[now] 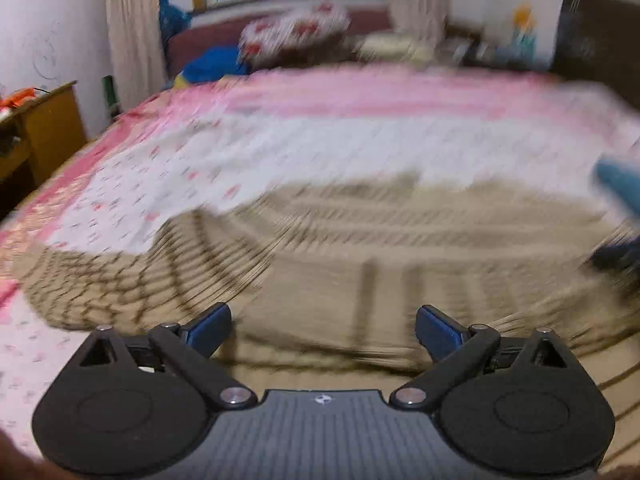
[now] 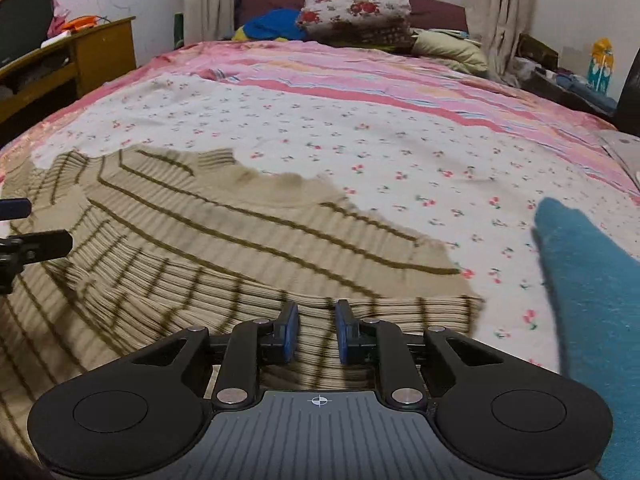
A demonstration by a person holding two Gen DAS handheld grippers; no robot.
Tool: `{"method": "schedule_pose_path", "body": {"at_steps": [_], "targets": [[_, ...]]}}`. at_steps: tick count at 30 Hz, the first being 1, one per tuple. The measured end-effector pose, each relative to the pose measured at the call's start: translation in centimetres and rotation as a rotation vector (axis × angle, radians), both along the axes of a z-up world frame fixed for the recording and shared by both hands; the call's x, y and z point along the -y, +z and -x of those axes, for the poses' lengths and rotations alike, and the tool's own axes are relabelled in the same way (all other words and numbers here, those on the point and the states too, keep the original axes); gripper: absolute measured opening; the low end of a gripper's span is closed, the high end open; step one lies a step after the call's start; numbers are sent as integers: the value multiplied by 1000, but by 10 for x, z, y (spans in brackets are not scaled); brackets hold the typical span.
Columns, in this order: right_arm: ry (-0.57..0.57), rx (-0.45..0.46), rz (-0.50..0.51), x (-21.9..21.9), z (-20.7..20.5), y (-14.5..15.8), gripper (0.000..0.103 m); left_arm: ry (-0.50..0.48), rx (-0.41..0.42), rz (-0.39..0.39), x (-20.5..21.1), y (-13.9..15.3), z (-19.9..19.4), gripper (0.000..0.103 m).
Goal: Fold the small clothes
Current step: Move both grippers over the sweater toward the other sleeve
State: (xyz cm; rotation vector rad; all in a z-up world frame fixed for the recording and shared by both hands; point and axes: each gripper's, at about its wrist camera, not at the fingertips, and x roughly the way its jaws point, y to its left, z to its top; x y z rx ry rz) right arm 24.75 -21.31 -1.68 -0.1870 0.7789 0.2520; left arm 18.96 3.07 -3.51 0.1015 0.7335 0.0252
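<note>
A beige knit sweater with dark brown stripes [image 2: 224, 248] lies spread on the bed, partly folded over itself. It fills the lower half of the blurred left wrist view [image 1: 360, 248]. My left gripper [image 1: 323, 330] is open and empty, just above the sweater. My right gripper [image 2: 317, 330] hovers over the sweater's near right edge with its jaws a narrow gap apart and nothing between them. The left gripper's fingers [image 2: 36, 244] show at the far left of the right wrist view.
The bed sheet [image 2: 360, 128] is white with small cherries and pink stripes. A teal cloth [image 2: 592, 304] lies at the right, also in the left wrist view [image 1: 620, 188]. Folded floral bedding [image 2: 360, 12] sits at the head. A wooden desk [image 2: 92, 52] stands left.
</note>
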Motion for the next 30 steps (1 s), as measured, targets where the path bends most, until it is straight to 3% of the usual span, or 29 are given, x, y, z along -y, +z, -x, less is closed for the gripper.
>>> {"method": "schedule_pose_path", "body": {"at_steps": [3,7,12,16,19,22,26,30], "targets": [[-10,7,-20,6,-3,-1,16,5,-3,20,-7,-2,-3,103],[-47,31,-82,13,7,10,18,17,41,-32,-2,12,0,103],[23,77,-127,1,35,23,22,11,54,-14,-3,17,7,103],[94,29,-110,-16,43,13,24,-10,-20,-44,-1,2,6,103],[56,-9,-106,-18,40,3,25,9,-31,8,-9,3,7,103],[68,15,-157,-17,44,11,25,17,-29,31,-16,7,11,103],[70,-22,-91,-28,33,-1,25,11,-39,34,-18,8,14,103],[67,6,-140,-27,40,8,25,28,7,13,-29,23,23,95]]}}
